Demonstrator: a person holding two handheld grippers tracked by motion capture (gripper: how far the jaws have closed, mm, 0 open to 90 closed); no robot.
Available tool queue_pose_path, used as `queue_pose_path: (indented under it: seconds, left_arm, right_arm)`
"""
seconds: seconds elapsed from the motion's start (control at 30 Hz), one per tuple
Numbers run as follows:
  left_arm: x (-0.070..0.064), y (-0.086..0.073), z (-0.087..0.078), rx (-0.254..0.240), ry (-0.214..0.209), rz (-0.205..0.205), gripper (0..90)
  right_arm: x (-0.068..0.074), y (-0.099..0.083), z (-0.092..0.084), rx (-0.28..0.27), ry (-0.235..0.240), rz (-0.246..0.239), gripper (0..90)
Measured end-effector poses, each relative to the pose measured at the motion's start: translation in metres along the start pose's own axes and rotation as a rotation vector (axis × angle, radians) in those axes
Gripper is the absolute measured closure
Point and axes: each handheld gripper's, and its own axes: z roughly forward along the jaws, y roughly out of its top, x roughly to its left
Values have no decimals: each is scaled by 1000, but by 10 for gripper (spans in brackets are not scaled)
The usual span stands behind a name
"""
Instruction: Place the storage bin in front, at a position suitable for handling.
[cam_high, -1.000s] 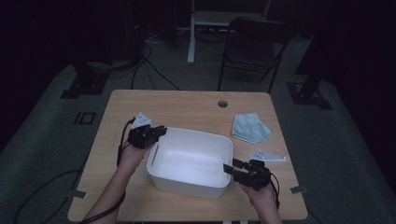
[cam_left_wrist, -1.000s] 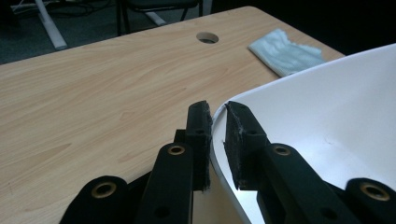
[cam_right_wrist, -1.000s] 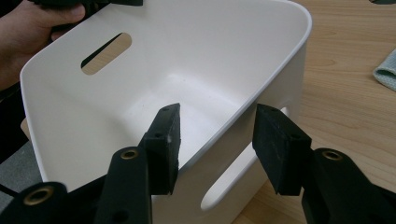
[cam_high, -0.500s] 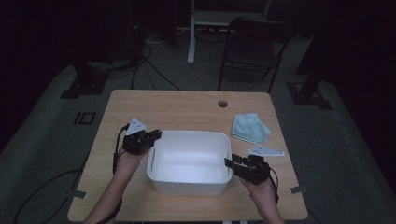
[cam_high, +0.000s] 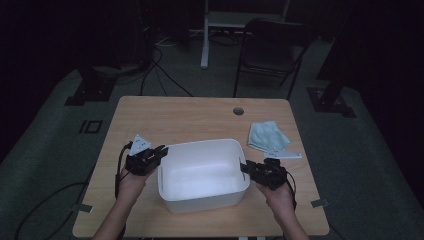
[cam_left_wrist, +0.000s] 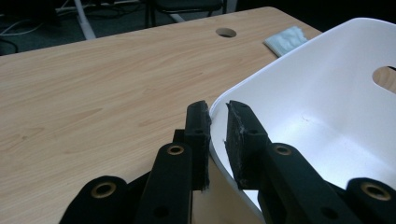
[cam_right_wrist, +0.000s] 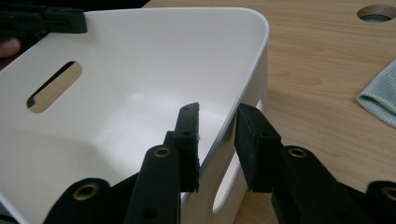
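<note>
Two grippers straddle the white tub (cam_high: 202, 172); left gripper (cam_high: 159, 153) clamps its rim; right gripper (cam_high: 246, 168) narrowing.

My forearms come in from the near edge, a tool in each hand, both pointed inward toward each other. My left tool (cam_high: 161, 151) has its jaws nearly together, straddling the rim of the white tub (cam_high: 200, 150), pads pressed on the wall. My right tool (cam_high: 245, 167) has just been closing, its jaws astride the opposite rim with a gap showing.
</note>
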Motion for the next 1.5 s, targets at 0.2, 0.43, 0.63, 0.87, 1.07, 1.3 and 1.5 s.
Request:
queue_pose_path:
  seconds: [0.2, 0.43, 0.63, 0.87, 1.07, 1.3, 1.5]
  left_arm:
    - [-6, -5, -5, -12, 24, -17, 783]
    - [-13, -8, -10, -17, 39, -27, 764]
    - [-22, -12, -14, -31, 41, -27, 736]
    - [-25, -16, -5, -19, 51, -18, 686]
    - [-25, -15, -4, -32, 86, -34, 778]
    - [-26, -15, -3, -39, 99, -45, 801]
    - [-28, -15, -3, -45, 110, -50, 800]
  right_arm:
    - [-5, 7, 6, 11, -10, -4, 737]
    - [-12, 18, 13, 28, -29, -15, 776]
    - [-19, 24, 18, 13, -61, -8, 814]
    - [-19, 24, 19, 4, -67, -9, 820]
    - [-19, 23, 18, -1, -64, -7, 821]
    - [-18, 20, 14, -4, -39, 8, 804]
    - [-20, 18, 10, -10, -17, 21, 793]
